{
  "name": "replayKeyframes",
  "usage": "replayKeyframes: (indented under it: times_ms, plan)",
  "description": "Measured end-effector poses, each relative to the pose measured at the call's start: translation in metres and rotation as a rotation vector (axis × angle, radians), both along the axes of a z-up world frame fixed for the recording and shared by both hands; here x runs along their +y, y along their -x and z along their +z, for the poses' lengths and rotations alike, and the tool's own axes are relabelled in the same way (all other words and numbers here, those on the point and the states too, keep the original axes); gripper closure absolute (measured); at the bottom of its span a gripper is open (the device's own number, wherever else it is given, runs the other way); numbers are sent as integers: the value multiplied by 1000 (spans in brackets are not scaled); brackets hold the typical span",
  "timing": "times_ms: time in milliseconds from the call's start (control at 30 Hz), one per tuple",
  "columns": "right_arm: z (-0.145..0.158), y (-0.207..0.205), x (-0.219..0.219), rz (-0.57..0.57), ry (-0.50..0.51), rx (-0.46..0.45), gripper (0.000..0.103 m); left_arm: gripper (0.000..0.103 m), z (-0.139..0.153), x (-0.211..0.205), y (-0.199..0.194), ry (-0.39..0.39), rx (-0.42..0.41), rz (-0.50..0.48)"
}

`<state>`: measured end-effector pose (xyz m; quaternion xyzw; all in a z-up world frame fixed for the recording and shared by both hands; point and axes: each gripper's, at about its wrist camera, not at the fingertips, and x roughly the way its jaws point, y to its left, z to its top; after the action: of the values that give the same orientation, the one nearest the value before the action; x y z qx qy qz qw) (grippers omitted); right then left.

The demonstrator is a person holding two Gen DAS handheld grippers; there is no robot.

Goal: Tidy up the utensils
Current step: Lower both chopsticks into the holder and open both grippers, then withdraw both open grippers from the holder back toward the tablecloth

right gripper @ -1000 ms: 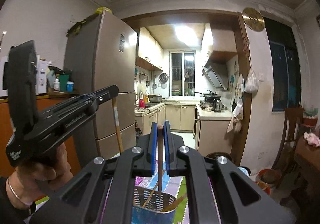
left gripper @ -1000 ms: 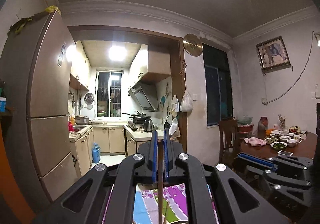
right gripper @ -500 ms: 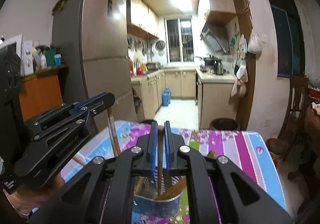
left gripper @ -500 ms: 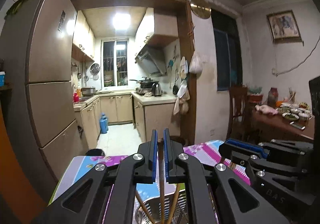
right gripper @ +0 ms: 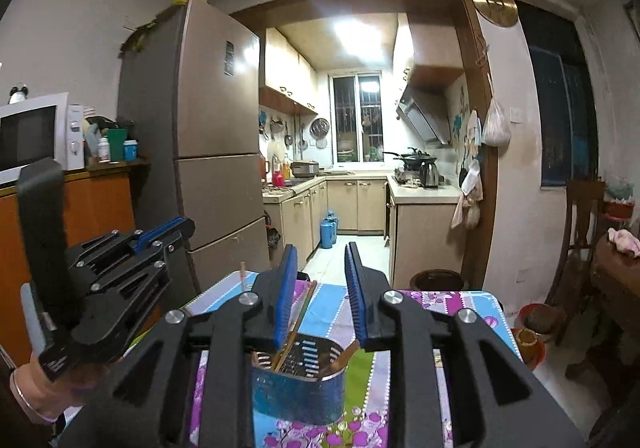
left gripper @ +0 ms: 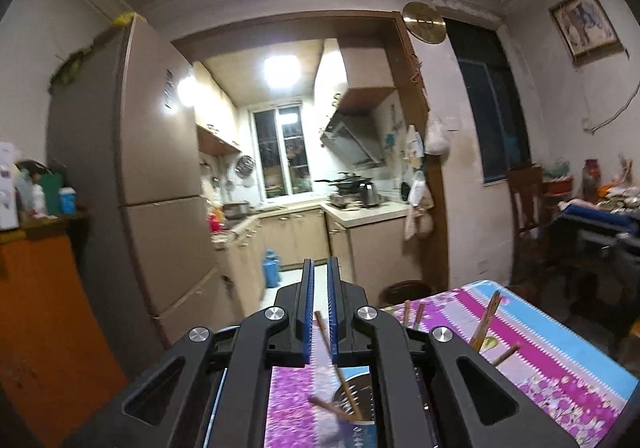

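The right gripper (right gripper: pixel 320 288) has its jaws opening, pads clear of the chopstick (right gripper: pixel 297 322) leaning between them down into the blue utensil holder (right gripper: pixel 298 394) on the desk (right gripper: pixel 472 308). The left gripper (left gripper: pixel 319 312) shows only a narrow gap between its jaws; a chopstick (left gripper: pixel 338 364) slants through that gap into the holder, and whether the pads still pinch it cannot be told. More chopsticks (left gripper: pixel 486 322) stand in the holder to its right. The step in hand looks like release: each stick should drop tip-first inside the rim, and the jaws ought to lift straight up afterwards so they neither snag a stick nor tip the holder.
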<state>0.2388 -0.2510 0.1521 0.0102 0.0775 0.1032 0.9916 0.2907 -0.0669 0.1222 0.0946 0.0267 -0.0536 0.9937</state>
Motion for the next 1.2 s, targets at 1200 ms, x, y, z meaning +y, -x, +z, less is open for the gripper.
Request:
replayKeyframes:
  times_ms: [1200]
  plan:
    - [4,68,-4,-25,71,-8,70,96,9,3,82,-61,-97,146]
